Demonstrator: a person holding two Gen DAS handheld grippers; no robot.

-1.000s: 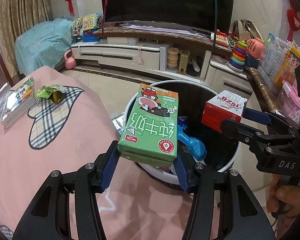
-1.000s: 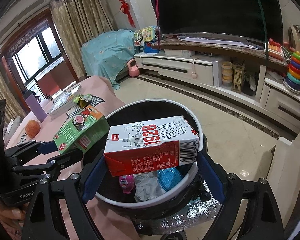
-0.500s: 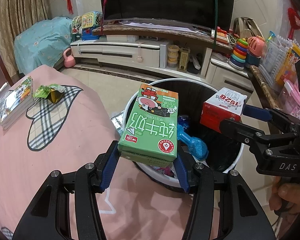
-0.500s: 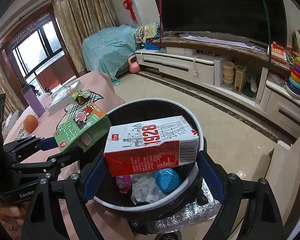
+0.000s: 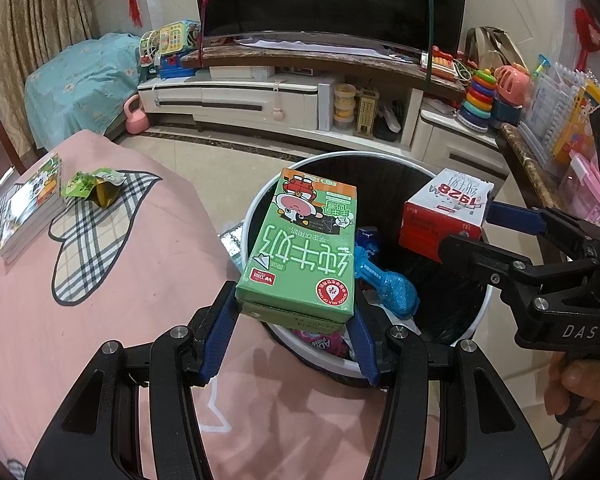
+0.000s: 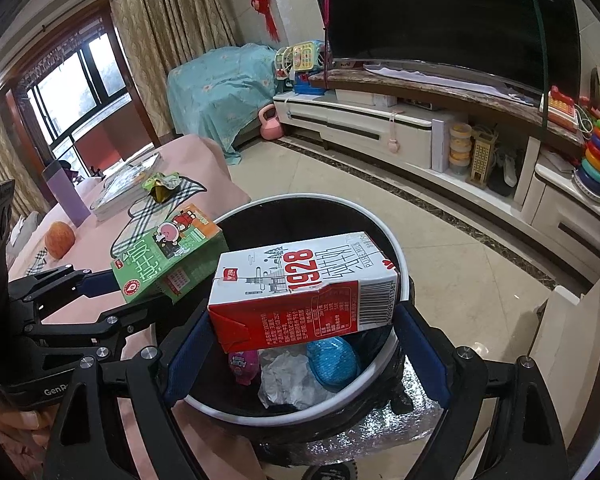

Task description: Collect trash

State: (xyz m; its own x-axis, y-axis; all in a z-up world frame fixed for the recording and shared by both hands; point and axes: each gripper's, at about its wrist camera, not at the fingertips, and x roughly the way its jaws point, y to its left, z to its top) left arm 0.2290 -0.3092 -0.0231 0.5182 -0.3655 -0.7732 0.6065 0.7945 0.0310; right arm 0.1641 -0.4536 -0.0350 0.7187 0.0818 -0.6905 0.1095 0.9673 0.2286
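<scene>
Green carton in left tongs, red carton in right tongs: both clenched directly above the bin.

Books on pink tablecloth (television behind).

Your left tool is black with blue pads and carries a green carton topped with an orange band and a cartoon cow, while your right tool matches it and carries a white and red carton with red numerals. The bin has a white rim and a black liner, with a glittery blue wrapper and a pink packet inside. The table wears a pink cloth with beige plaid patches.
</scene>
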